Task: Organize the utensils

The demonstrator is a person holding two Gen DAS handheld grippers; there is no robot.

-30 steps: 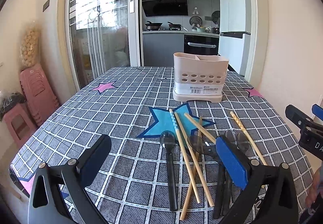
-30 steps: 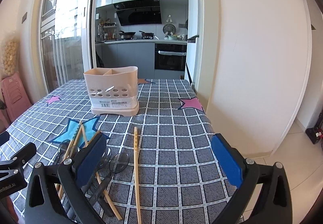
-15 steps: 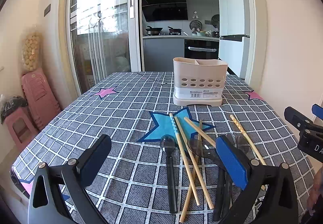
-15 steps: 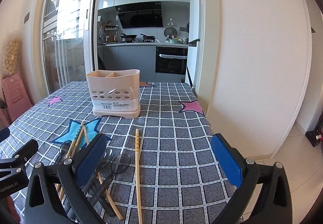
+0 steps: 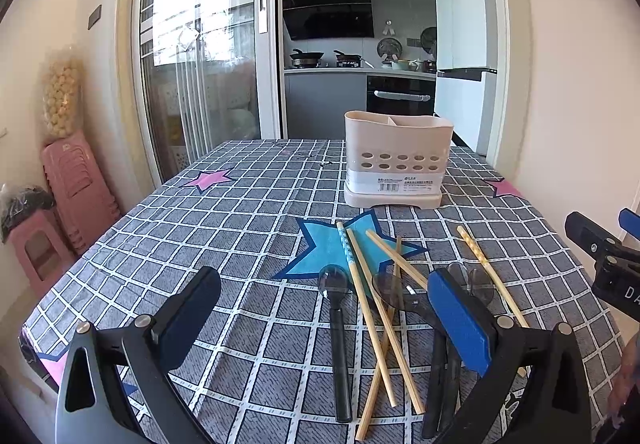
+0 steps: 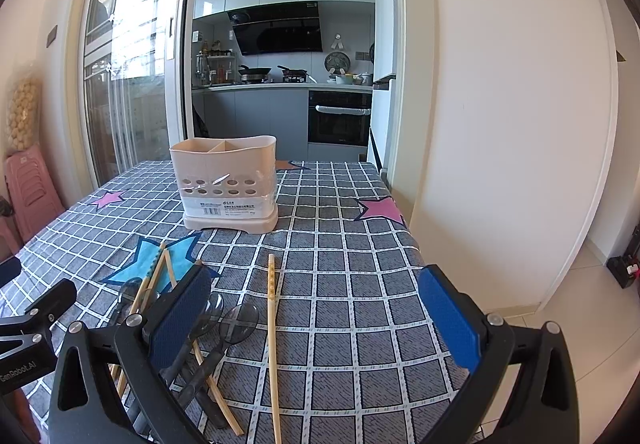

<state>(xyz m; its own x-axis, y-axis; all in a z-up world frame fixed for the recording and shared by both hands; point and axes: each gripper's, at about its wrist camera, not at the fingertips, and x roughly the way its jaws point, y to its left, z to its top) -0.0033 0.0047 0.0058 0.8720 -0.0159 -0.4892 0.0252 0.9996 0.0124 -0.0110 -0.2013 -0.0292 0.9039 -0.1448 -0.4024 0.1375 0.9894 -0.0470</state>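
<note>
Utensils: chopsticks (image 5: 362,308) and spoons (image 5: 335,286) lie crossed on the surface (image 5: 240,228), short of the empty caddy (image 5: 398,160). Left gripper (image 5: 324,320) and right gripper (image 6: 312,308) fingers spread wide, holding nothing. Recommend taking the lone chopstick (image 6: 272,308) first, gripped mid-shaft.

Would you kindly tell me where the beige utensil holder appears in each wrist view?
Left wrist view: utensil holder stands right of centre, beyond the scattered chopsticks.
Right wrist view: utensil holder stands left of centre, at mid-height.
Shared landmark: the blue star on the tablecloth, just before it.
</note>
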